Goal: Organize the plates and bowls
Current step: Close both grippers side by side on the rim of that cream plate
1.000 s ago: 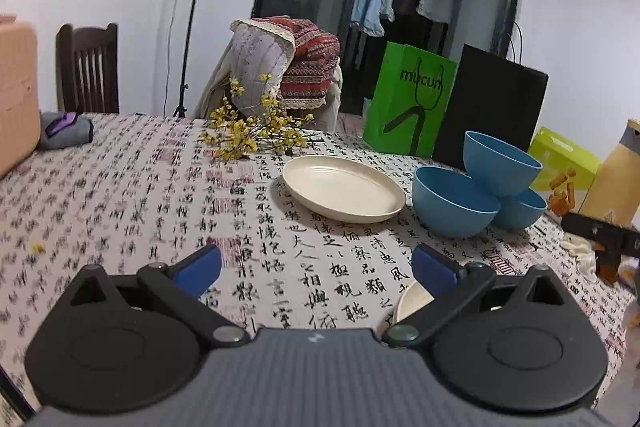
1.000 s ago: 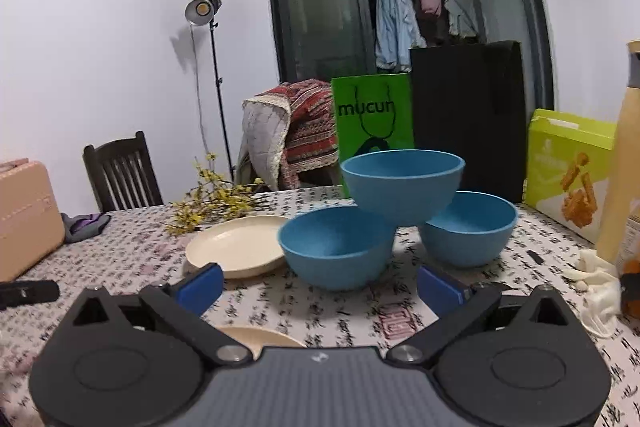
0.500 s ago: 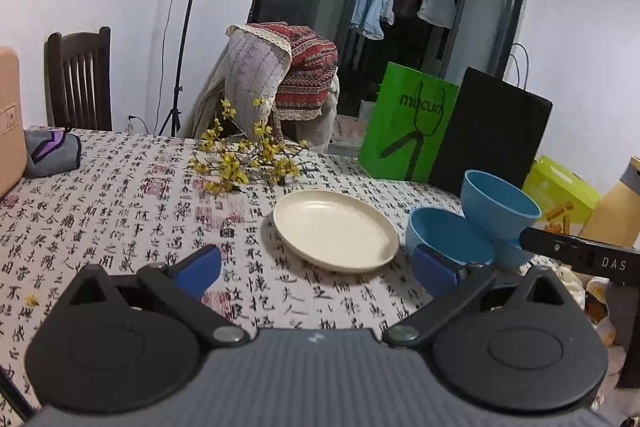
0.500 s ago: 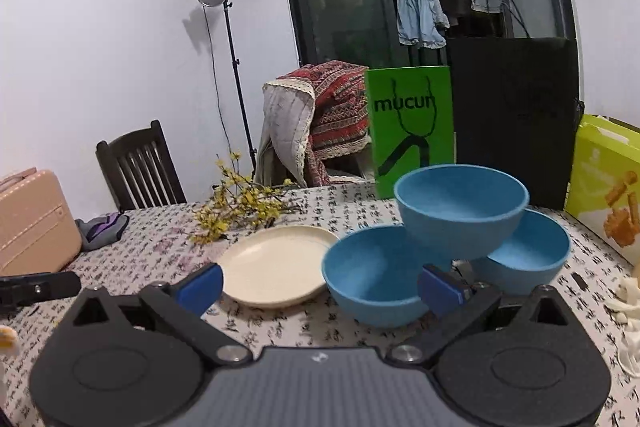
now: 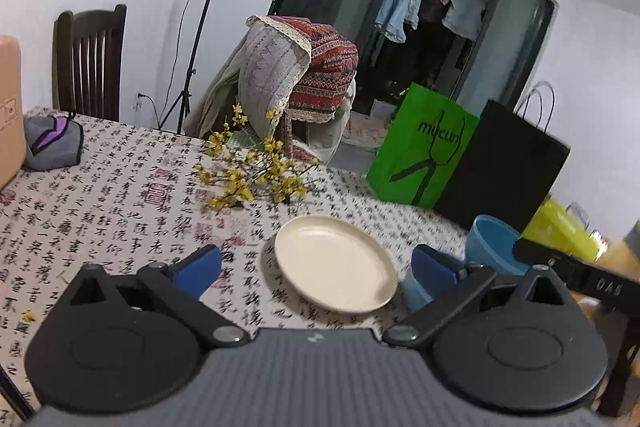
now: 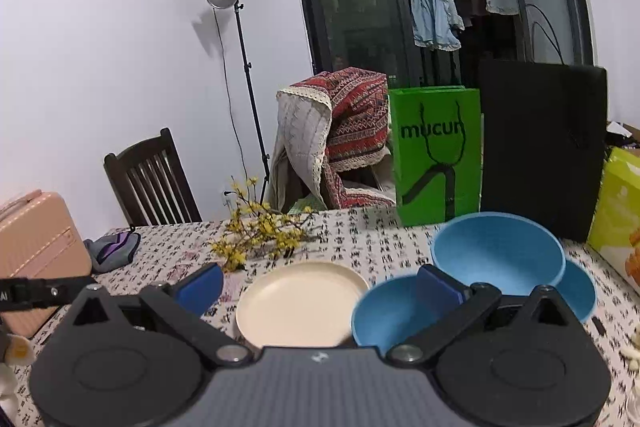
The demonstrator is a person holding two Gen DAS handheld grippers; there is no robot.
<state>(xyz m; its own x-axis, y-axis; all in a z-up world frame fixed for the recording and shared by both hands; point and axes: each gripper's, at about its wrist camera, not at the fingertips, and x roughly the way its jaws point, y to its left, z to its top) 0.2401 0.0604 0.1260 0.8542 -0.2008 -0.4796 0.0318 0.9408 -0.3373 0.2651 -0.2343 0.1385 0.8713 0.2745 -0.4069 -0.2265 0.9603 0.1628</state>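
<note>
A cream plate (image 5: 334, 265) (image 6: 300, 303) lies flat on the patterned tablecloth, ahead of both grippers. To its right stand three blue bowls: a near one (image 6: 384, 311), a far one (image 6: 580, 291), and a third (image 6: 496, 253) (image 5: 494, 247) resting tilted on top of them. My left gripper (image 5: 316, 263) is open and held above the table, with the plate seen between its blue pads. My right gripper (image 6: 320, 283) is open too and holds nothing; its right fingertip overlaps the near bowl in the view.
A yellow flower sprig (image 5: 256, 175) lies behind the plate. A green bag (image 6: 434, 155), a black bag (image 6: 540, 143) and a yellow-green box (image 6: 618, 203) line the back right. A pink case (image 6: 36, 251) and grey pouch (image 5: 52, 143) sit at left. Chairs stand behind the table.
Both grippers have risen and tilted to look down more on the table; the plate and bowls now sit lower and nearer in each view. A second plate near the front edge has dropped out of sight.
</note>
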